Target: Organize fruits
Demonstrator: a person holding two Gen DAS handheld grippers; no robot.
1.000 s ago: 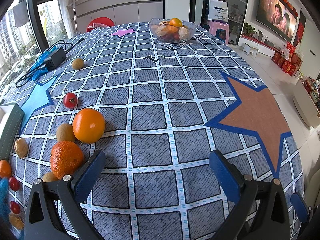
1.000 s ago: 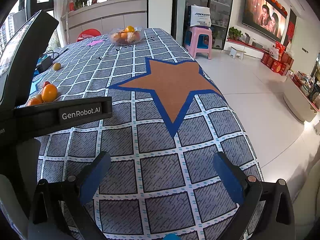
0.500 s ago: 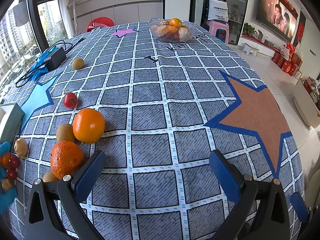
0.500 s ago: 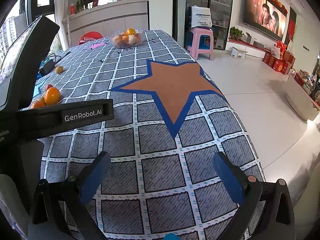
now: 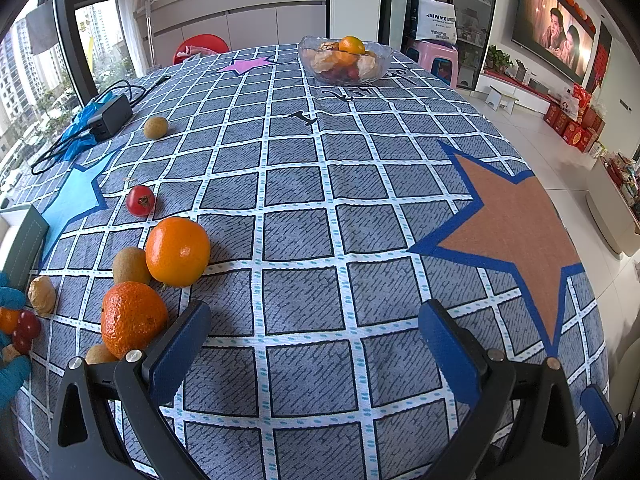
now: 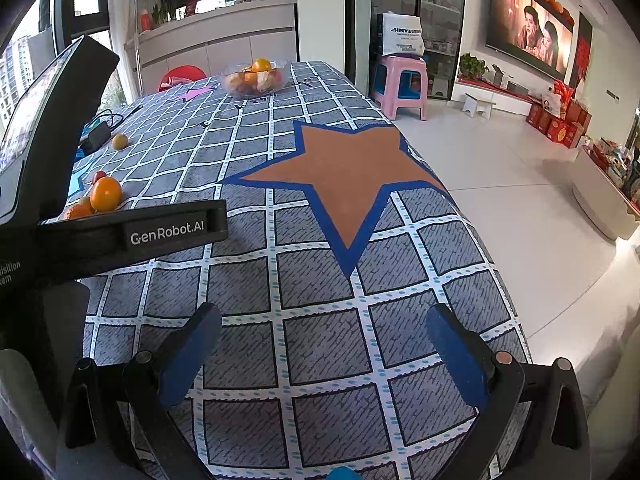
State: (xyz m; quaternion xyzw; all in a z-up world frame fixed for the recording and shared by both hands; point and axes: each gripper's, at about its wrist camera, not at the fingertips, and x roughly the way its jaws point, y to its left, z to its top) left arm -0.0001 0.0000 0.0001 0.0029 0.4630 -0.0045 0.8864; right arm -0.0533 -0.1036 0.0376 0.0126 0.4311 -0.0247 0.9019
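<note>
In the left wrist view my left gripper is open over the checked tablecloth with nothing between its fingers. Just left of its left finger lie a bumpy mandarin, a smooth orange, a kiwi and a cherry tomato. A second kiwi lies farther back. A glass bowl holding fruit stands at the far end. A blue-gloved hand at the left edge holds small red and orange fruits. My right gripper is open and empty near the table's right edge.
A black charger with cables lies at the back left. A walnut-like nut sits near the gloved hand. The left gripper's body fills the left of the right wrist view. A pink stool stands beyond the table.
The blue-gloved hand with small fruits has moved up along the left edge of the left wrist view. The right wrist view shifted slightly. Both grippers stay open.
</note>
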